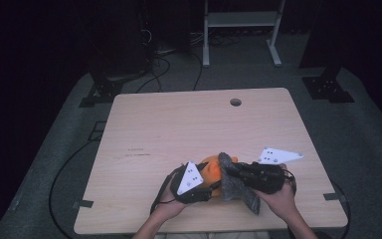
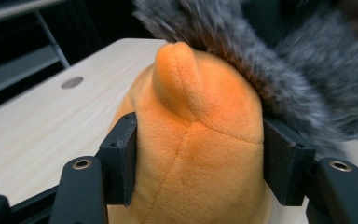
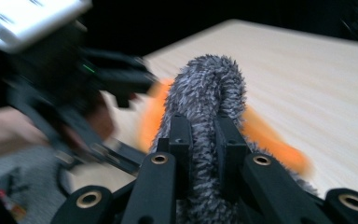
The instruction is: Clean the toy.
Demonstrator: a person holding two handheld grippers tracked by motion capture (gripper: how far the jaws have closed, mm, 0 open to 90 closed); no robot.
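Pale wood bench [image 1: 179,124], near edge: orange plush toy [image 2: 200,140] is pinched between the left gripper [image 2: 198,156] jaws, and grey furry cloth [image 3: 207,93] is clamped in the right gripper [image 3: 204,135] jaws. Cloth is best drawn over the plush slowly, both grips kept firm.
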